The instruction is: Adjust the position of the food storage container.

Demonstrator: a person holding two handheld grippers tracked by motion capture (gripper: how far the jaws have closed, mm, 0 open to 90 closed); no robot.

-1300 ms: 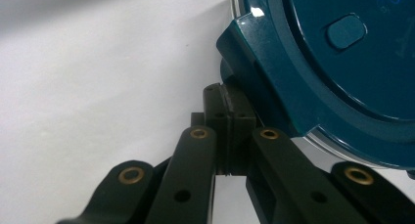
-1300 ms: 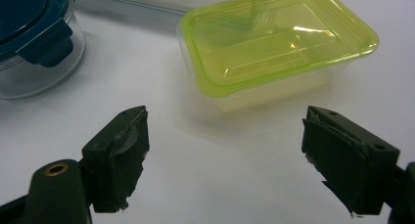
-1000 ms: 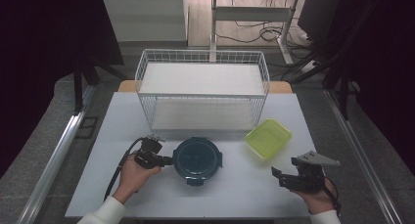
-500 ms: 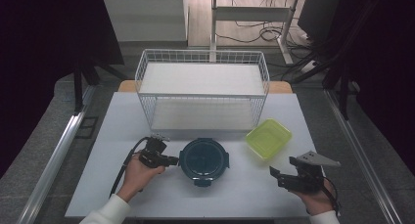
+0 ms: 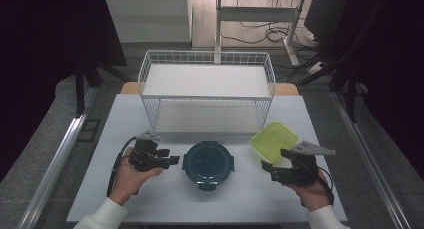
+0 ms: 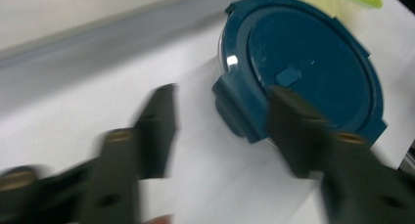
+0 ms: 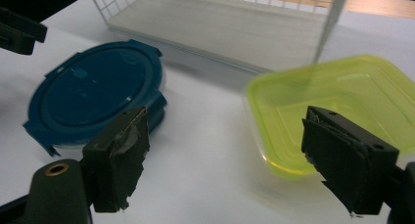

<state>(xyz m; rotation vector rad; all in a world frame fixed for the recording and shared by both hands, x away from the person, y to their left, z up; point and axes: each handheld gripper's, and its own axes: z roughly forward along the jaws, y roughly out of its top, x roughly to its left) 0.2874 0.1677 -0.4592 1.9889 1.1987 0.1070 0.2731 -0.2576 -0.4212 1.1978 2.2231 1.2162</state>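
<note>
The person's left hand [image 5: 131, 175] comes in from the bottom edge in a white sleeve and holds the black two-jaw left gripper [image 5: 170, 160] roughly level, pointing towards the middle. Its fingers [image 6: 156, 126] have just been opening and stand apart with nothing between them. The right hand [image 5: 312, 188] holds the right gripper [image 5: 267, 171], pointing inward, its fingers [image 7: 120, 158] spread wide and gripping nothing.

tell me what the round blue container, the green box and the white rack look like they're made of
Round container: probably a matte teal plastic lid with clip tabs over a clear glossy bowl, glass or plastic, going by the shiny rim. Green box: translucent glossy plastic, since light passes through its walls. Rack: thin white-coated metal wire in a grid, likely.
</note>
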